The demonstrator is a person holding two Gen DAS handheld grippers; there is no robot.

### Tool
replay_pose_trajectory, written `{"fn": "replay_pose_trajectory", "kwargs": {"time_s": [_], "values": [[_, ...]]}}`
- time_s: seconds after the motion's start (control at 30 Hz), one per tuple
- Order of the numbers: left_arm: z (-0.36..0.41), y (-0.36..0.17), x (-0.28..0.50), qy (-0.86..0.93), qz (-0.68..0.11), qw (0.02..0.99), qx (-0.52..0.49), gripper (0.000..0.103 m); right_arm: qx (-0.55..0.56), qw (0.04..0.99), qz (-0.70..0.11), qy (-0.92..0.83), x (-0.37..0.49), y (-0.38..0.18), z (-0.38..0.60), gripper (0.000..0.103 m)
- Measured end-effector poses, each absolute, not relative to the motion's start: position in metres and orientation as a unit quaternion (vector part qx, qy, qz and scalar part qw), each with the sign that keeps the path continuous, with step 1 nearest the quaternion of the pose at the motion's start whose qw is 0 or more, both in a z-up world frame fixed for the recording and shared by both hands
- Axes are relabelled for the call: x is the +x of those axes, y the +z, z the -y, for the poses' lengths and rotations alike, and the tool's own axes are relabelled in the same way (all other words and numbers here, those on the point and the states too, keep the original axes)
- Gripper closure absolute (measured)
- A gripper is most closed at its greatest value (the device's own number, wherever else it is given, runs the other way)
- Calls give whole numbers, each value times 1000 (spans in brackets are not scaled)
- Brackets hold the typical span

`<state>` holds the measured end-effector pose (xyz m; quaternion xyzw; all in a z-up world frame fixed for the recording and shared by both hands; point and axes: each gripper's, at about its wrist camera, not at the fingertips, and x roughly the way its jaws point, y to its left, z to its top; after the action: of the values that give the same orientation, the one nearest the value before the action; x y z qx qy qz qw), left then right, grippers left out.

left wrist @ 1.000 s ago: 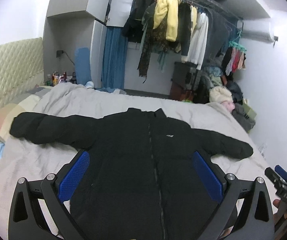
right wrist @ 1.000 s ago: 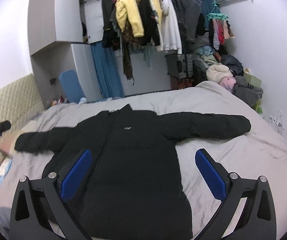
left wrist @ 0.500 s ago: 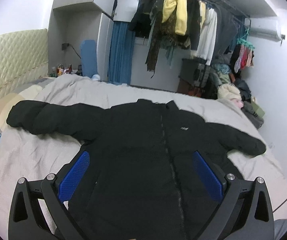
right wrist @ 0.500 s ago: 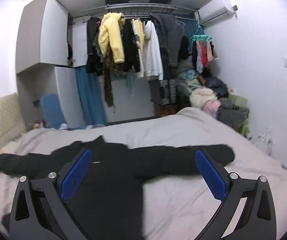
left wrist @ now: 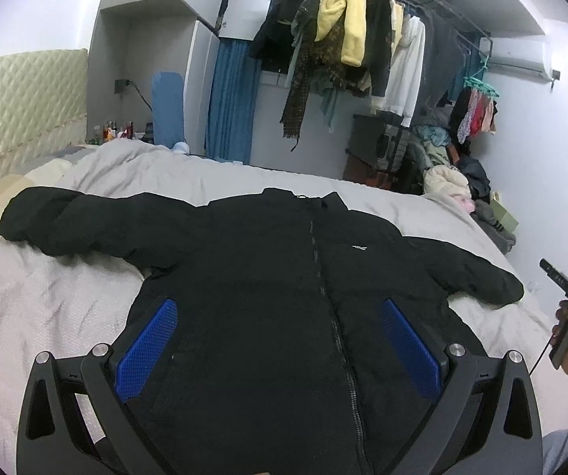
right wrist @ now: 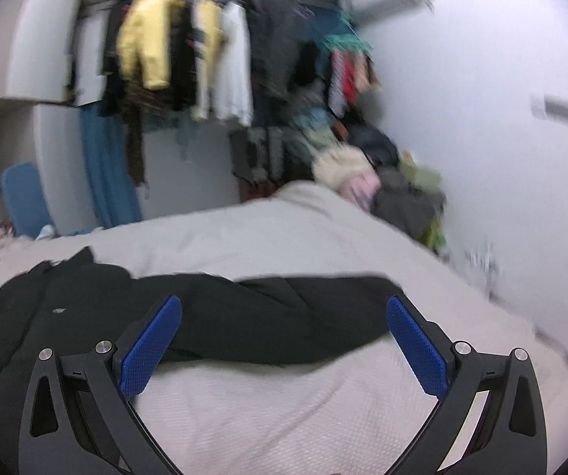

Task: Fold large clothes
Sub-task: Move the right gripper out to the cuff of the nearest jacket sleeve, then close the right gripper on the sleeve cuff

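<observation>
Your left gripper (left wrist: 280, 348) hangs spread wide above the black padded zip-up jacket (left wrist: 268, 297); your right gripper (right wrist: 284, 340) gapes empty beside its right sleeve (right wrist: 284, 312).

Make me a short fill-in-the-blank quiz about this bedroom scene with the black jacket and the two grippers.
The black jacket lies spread on the ____.
Both sleeves are stretched ____ from the body.
The left gripper and right gripper both have ____ jaws.
The pads on the fingers are ____.

Missing words: bed; outward; open; blue
</observation>
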<state>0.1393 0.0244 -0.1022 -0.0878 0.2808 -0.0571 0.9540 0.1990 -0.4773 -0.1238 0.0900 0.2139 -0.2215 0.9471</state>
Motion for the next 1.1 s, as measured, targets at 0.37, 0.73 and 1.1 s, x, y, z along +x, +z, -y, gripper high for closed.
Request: {"fn": "replay_pose_trajectory", "kwargs": {"time_s": [0.37, 0.73, 1.1], "values": [[-18, -127, 168, -37, -313, 944, -94, 0, 298, 898, -249, -205, 218, -221, 584, 4], [-15, -144, 198, -10, -326, 938, -115, 0, 415, 858, -199, -229, 248, -271, 651, 14], [-9, -158, 217, -5, -341, 934, -103, 0, 410, 872, -159, -214, 276, -262, 660, 38]]}}
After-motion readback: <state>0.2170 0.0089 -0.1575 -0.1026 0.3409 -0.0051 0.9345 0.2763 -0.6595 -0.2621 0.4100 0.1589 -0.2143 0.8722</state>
